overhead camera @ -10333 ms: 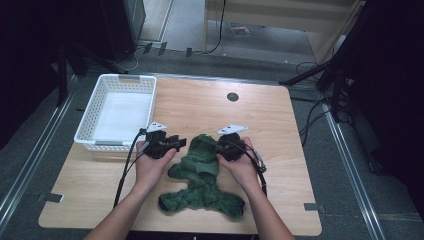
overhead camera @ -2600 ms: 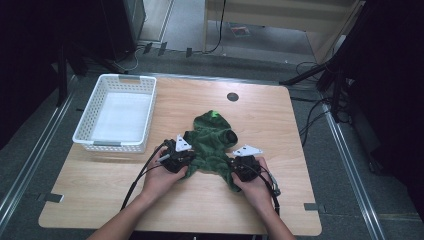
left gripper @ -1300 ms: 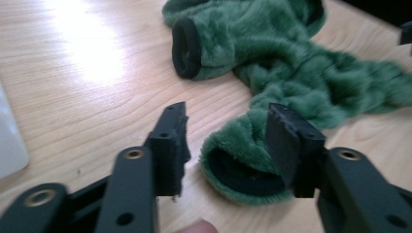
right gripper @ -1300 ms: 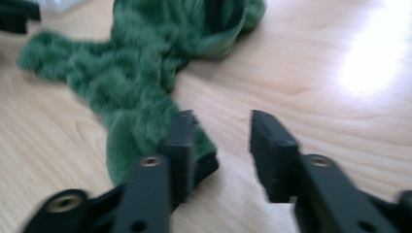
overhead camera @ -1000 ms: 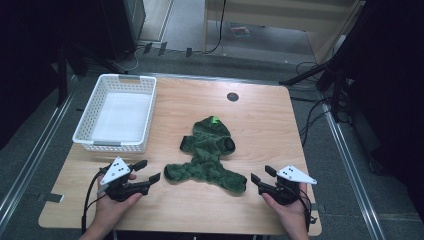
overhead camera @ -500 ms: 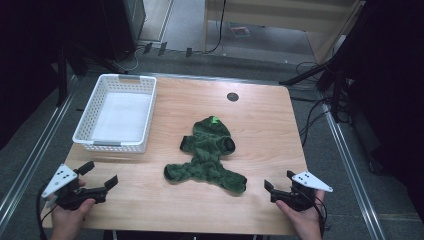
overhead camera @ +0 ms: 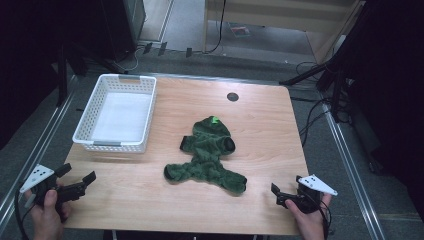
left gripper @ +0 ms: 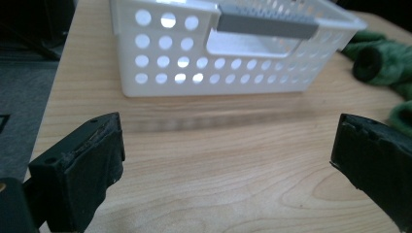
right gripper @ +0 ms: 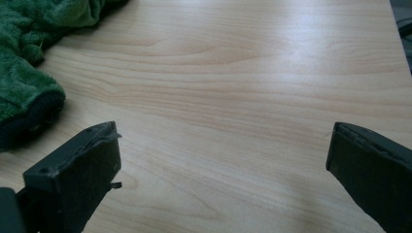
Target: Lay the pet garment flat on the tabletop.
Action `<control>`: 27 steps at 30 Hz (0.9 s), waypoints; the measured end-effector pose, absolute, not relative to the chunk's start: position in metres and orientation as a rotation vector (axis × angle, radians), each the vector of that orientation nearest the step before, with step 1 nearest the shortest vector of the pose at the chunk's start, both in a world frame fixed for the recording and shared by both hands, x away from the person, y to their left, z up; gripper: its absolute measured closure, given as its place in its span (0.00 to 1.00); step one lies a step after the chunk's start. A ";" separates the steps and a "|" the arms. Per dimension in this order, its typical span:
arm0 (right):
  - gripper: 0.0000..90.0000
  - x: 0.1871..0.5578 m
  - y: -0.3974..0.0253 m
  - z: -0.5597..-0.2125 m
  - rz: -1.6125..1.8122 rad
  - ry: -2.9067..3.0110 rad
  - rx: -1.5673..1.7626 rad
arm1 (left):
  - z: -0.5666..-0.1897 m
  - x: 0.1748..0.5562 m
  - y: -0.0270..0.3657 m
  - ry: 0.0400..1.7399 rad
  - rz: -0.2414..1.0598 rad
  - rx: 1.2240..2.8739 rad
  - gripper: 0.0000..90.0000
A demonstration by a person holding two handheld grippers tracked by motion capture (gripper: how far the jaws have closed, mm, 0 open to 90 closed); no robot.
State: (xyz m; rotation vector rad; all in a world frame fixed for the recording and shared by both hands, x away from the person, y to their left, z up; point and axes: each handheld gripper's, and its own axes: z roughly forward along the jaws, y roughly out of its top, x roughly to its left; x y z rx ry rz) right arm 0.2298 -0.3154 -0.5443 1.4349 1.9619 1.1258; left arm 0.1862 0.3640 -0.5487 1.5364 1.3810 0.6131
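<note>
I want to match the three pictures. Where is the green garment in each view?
High view: the garment lies flat at the table's centre, right of the basket.
Left gripper view: green cuffs at the right edge, beyond the basket.
Right gripper view: a sleeve with a dark cuff in the upper left corner.
Shared landmark: the wooden table.

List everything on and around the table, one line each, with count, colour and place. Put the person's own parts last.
Table: one, light wood, centre.
Basket: one, white, perforated, far-left of the table.
Fleece garment: one, dark green, spread flat mid-table.
Round hole: one, dark, far edge of the table.
Cables: several, black, floor at right.
Left gripper: one, black, near-left corner, jaws open.
Right gripper: one, black, near-right corner, jaws open.
Hands: two, bottom corners.
</note>
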 end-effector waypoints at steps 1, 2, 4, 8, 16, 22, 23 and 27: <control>0.00 0.230 -0.314 -0.545 1.123 1.961 1.426 | -0.550 0.187 0.362 1.385 0.619 1.554 0.00; 0.00 0.230 -0.313 -0.545 1.108 1.962 1.423 | -0.550 0.188 0.360 1.389 0.621 1.565 0.00; 0.00 0.230 -0.311 -0.546 1.092 1.964 1.413 | -0.551 0.190 0.358 1.389 0.624 1.580 0.00; 0.00 0.230 -0.311 -0.547 1.089 1.965 1.407 | -0.552 0.192 0.358 1.391 0.628 1.578 0.00; 0.00 0.231 -0.311 -0.548 1.085 1.956 1.421 | -0.553 0.192 0.360 1.406 0.612 1.550 0.00; 0.00 0.231 -0.311 -0.548 1.083 1.958 1.421 | -0.553 0.193 0.361 1.410 0.603 1.552 0.00; 0.00 0.231 -0.311 -0.548 1.083 1.957 1.422 | -0.553 0.193 0.361 1.410 0.601 1.553 0.00; 0.00 0.231 -0.311 -0.548 1.085 1.960 1.425 | -0.553 0.194 0.361 1.409 0.601 1.555 0.00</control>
